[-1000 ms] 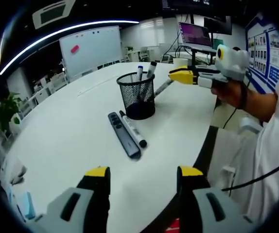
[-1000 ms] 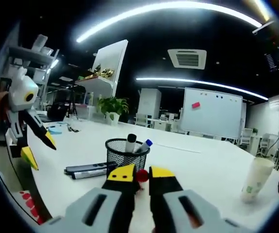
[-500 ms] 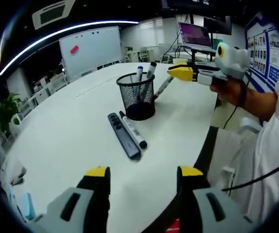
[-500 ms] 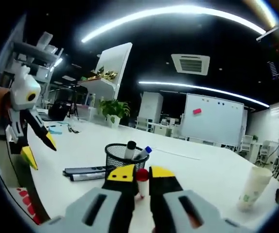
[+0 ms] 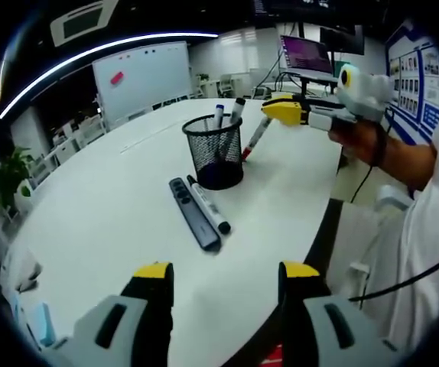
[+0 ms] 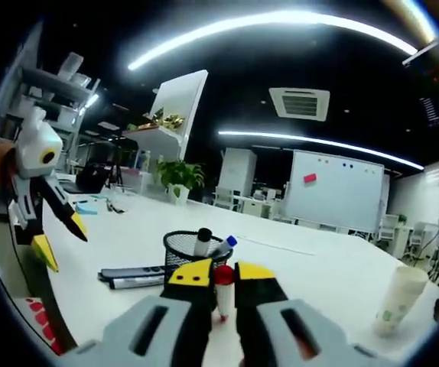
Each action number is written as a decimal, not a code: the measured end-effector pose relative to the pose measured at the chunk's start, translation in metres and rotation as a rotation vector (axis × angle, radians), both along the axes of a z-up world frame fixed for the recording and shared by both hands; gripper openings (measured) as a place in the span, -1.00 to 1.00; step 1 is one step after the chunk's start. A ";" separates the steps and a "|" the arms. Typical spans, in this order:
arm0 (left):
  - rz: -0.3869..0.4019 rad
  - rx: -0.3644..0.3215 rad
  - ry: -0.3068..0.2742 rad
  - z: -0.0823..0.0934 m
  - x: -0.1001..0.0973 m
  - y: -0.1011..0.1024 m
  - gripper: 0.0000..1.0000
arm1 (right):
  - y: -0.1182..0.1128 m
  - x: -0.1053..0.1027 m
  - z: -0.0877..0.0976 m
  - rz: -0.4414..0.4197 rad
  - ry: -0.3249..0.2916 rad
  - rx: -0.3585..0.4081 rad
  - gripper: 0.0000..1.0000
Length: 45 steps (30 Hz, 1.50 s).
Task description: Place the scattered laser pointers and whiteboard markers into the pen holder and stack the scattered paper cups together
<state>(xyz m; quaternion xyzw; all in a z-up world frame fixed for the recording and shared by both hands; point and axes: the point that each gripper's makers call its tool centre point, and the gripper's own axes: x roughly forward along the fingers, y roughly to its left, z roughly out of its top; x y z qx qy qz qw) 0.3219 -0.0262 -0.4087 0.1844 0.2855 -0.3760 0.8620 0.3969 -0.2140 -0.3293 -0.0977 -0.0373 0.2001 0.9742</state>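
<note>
On the white table (image 5: 112,206) a black mesh pen holder (image 5: 215,150) stands upright with two whiteboard markers (image 5: 227,115) sticking out of its top, one blue-capped and one black-capped. Just beside its base, touching or nearly so, a dark laser pointer (image 5: 194,212) and a white marker with a black cap (image 5: 209,204) lie flat, side by side and parallel. The right gripper (image 5: 274,112), held in a person's hand (image 5: 357,141), hangs above the table just to one side of the holder's rim, its yellow-tipped jaws clenched on a red-capped marker (image 5: 256,138) that slants down toward the table. In the right gripper view the same marker's red cap (image 6: 224,277) sits between the closed jaws, with the pen holder (image 6: 187,252) right behind it and the pointer and marker (image 6: 131,275) lying to its side. The left gripper (image 5: 219,275) is held low over the near table edge, its jaws spread wide with nothing between them; it appears too in the right gripper view (image 6: 55,233). A paper cup (image 6: 398,298) stands upright well apart from the holder, toward the far table edge. Behind are a whiteboard (image 5: 141,76), a potted plant (image 6: 177,176), a lit monitor (image 5: 306,55) and curved ceiling lights (image 6: 273,23).
</note>
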 end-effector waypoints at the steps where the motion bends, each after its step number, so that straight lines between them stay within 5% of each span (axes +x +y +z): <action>1: 0.000 0.000 0.000 0.000 0.000 0.000 0.10 | 0.000 0.000 0.001 -0.001 -0.001 0.002 -0.78; 45: 0.007 0.003 0.001 0.000 0.000 0.002 0.10 | -0.006 0.010 0.019 -0.004 -0.028 0.022 -0.78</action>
